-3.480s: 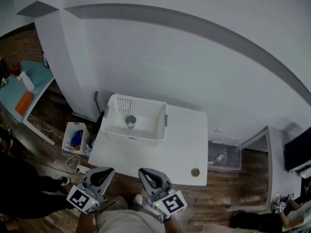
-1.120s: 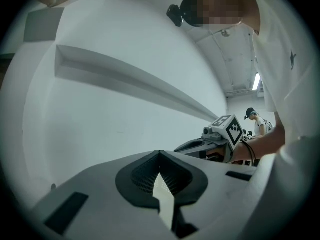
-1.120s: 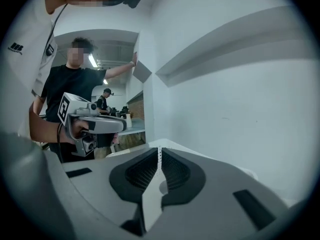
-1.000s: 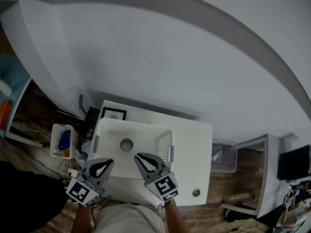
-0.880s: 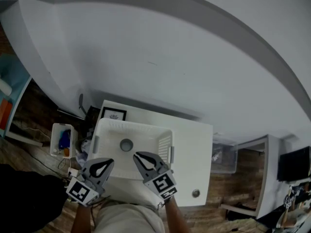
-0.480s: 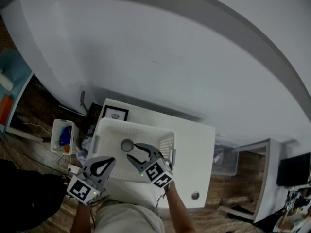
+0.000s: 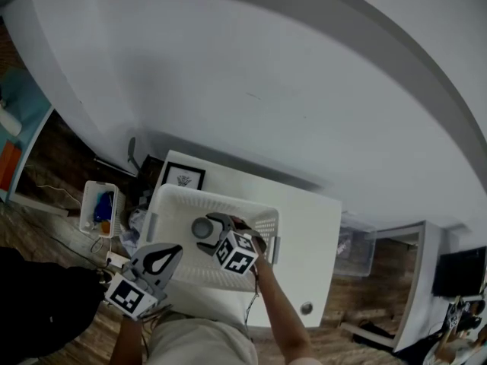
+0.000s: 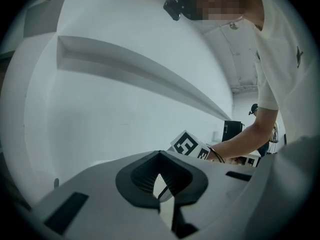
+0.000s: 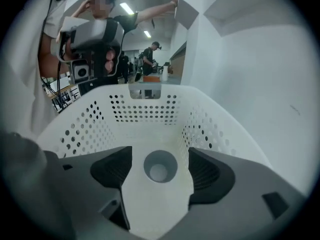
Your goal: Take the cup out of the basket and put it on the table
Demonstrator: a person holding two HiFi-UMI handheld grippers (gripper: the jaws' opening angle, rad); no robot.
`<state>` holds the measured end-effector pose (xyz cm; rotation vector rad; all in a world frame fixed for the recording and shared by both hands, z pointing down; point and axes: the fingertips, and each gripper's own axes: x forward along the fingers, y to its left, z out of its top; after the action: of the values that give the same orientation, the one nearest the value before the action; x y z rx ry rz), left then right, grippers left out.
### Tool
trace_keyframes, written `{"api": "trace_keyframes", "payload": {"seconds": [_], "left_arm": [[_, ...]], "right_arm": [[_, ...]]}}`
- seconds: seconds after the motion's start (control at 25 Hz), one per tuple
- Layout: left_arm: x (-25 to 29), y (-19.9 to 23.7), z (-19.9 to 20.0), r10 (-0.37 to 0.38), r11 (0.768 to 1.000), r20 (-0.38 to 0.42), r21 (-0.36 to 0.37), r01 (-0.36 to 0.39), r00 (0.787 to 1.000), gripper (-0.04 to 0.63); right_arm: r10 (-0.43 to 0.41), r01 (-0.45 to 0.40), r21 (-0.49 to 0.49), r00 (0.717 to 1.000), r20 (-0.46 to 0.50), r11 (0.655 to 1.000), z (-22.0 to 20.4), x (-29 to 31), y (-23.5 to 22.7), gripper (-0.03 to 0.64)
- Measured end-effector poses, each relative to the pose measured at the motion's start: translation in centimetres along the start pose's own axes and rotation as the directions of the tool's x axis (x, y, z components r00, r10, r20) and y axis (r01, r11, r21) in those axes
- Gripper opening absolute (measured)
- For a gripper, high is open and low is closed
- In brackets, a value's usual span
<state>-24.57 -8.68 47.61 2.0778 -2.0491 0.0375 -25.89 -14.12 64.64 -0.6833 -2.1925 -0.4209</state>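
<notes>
White tabletop [image 7: 308,226] carries perforated basket [image 7: 263,223]. Cup [image 9: 160,167] sits upright on the basket floor between the right claw's [image 9: 160,153] opening jaws, untouched. Left claw [image 8: 160,185] closed, empty, outside the basket.

Head view: high up, steeply down on bench [image 7: 304,226]. Right gripper view: close, into basket [image 9: 145,111], which the head view shares. Left gripper view: faces wall [image 8: 100,109].
</notes>
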Motion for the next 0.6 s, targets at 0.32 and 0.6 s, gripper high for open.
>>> {"api": "trace_keyframes", "payload": {"seconds": [0.32,0.6], "left_arm": [[0.4,0.4,-0.3,-0.007,1.000,-0.008,-0.004,0.007,1.000,0.000],[0.2,0.7,-0.7,-0.003,1.000,-0.016,-0.005,0.003,1.000,0.000]], "right_arm": [[0.087,-0.098,-0.076,0.986,-0.142,0.992,-2.4,3.9,0.3,0.379],[0.127,-0.149,-0.089,0.967,-0.220,0.985,-4.6,6.5,0.3,0.387]]}}
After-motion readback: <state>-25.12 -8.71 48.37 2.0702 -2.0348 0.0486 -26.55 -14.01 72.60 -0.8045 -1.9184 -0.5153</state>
